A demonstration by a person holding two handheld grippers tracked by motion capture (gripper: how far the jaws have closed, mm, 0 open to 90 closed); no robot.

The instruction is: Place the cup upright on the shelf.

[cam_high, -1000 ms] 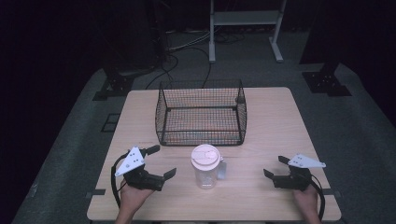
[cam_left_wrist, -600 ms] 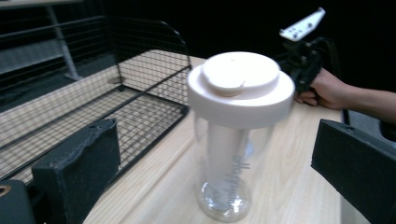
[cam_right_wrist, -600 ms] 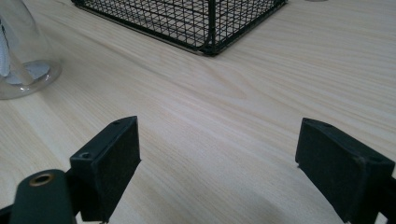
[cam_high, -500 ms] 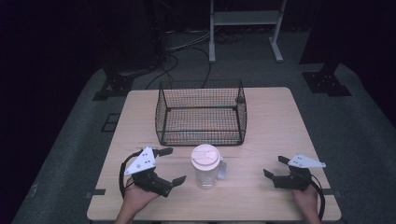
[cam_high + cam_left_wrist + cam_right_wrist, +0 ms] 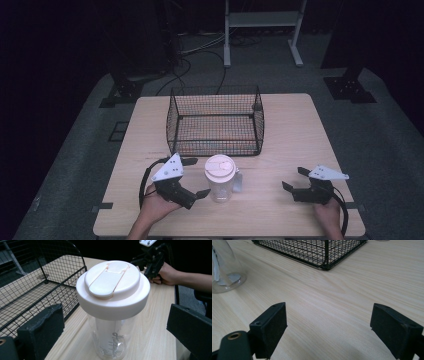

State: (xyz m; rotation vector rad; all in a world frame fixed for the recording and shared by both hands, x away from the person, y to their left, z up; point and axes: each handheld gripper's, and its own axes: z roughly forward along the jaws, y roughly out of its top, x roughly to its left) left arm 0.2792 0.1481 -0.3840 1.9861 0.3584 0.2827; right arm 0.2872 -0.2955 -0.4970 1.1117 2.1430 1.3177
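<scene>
A clear plastic bottle (image 5: 220, 186) with a pale pink flip lid (image 5: 113, 287) stands upright near the table's front edge, in front of a black wire basket (image 5: 215, 120). My left gripper (image 5: 196, 176) is open just left of the bottle and tilted, its jaws pointing at it. In the left gripper view the bottle (image 5: 110, 340) rises between and just beyond the two spread jaws without touching them. My right gripper (image 5: 292, 178) is open and holds nothing, low over the table at the front right. The right gripper view has the bottle's base (image 5: 224, 272) far to the left.
The wooden table (image 5: 295, 130) carries the basket at its middle back; the basket's corner (image 5: 325, 255) lies ahead of the right gripper. The other hand and right gripper (image 5: 150, 258) show beyond the bottle. Dark floor, cables and a metal stand (image 5: 262, 20) lie behind the table.
My left gripper has moved right and forward, closing in on the bottle with its jaws open. The right gripper and the bottle have stayed put.
</scene>
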